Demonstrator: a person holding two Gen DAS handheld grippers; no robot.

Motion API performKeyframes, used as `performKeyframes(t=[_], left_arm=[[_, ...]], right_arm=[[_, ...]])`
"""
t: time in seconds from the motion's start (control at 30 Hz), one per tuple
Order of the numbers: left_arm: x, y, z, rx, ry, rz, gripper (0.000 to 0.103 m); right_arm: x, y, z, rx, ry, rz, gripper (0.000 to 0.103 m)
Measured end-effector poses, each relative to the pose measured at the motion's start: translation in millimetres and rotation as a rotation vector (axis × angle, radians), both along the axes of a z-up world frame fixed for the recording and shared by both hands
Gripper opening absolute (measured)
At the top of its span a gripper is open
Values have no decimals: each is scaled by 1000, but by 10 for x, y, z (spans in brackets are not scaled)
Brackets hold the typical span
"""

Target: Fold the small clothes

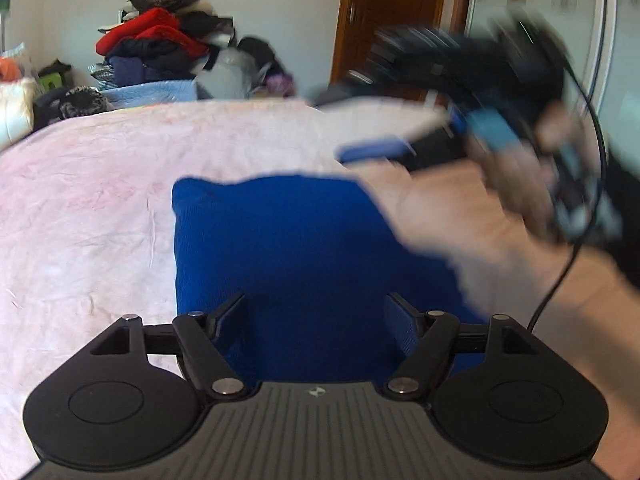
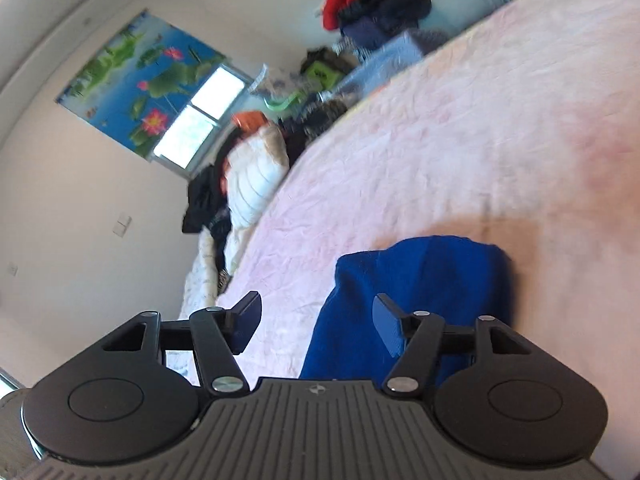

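A folded blue garment (image 1: pixel 280 248) lies on the pink bedspread (image 1: pixel 92 200). My left gripper (image 1: pixel 316 320) is open and empty, just above the garment's near edge. The right gripper (image 1: pixel 384 136) shows blurred in the left wrist view, held in a hand above the garment's right side, fingers apart. In the right wrist view the right gripper (image 2: pixel 316 324) is open and empty, tilted, over the left edge of the blue garment (image 2: pixel 432 276).
A heap of red, dark and blue clothes (image 1: pixel 160 40) sits beyond the bed's far edge. A white padded jacket (image 2: pixel 256 176) and dark clothes lie at the bed's side. A wooden door (image 1: pixel 384 20) stands behind. The pink bedspread (image 2: pixel 480 140) stretches wide around the garment.
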State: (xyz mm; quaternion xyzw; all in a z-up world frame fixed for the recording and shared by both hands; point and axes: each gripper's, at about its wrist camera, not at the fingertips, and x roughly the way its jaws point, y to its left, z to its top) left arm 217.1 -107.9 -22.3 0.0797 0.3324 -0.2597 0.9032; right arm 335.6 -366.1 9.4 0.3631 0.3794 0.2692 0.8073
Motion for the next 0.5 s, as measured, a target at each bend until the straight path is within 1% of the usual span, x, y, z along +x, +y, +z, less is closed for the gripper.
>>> performKeyframes(t=[0.07,0.1,0.13,0.17,0.2,0.23,0.27,0.3,0.33,0.37,0.43,0.5], left_arm=[[21,-47,-162,24,20,-13,75],[25,-30,-221,27,23,-7,77],[-3,-5,-279,18,14,-7,78],[-17,14,-321,16,2,-12,80],[-40,24,-346,19,-15,-21,80],[-52,33,-364,21,-27,-29,80],[-46,40,-371,17,-30,-34,80],[-47,49,-356,12,-24,-35,80],[-41,63,-327,3,-15,-38,80],[-23,92,-281,-15,-8,-39,81],[-46,165,-174,-58,-6,-34,81],[-55,189,-111,-73,1,-41,81]], right_arm=[[268,116,-196,-58,52,12,60],[348,126,-337,-104,99,-1,62],[404,109,-488,-116,134,-3,44],[422,47,-588,-108,142,-25,16],[417,-12,-668,-105,173,-48,2],[417,-76,-718,-57,183,-45,1],[398,-95,-721,-42,193,-45,1],[378,-74,-666,-63,195,-39,1],[370,-28,-565,-88,185,-24,9],[367,27,-435,-87,155,-2,23],[369,142,-178,-42,75,44,41],[468,358,36,10,17,133,45]])
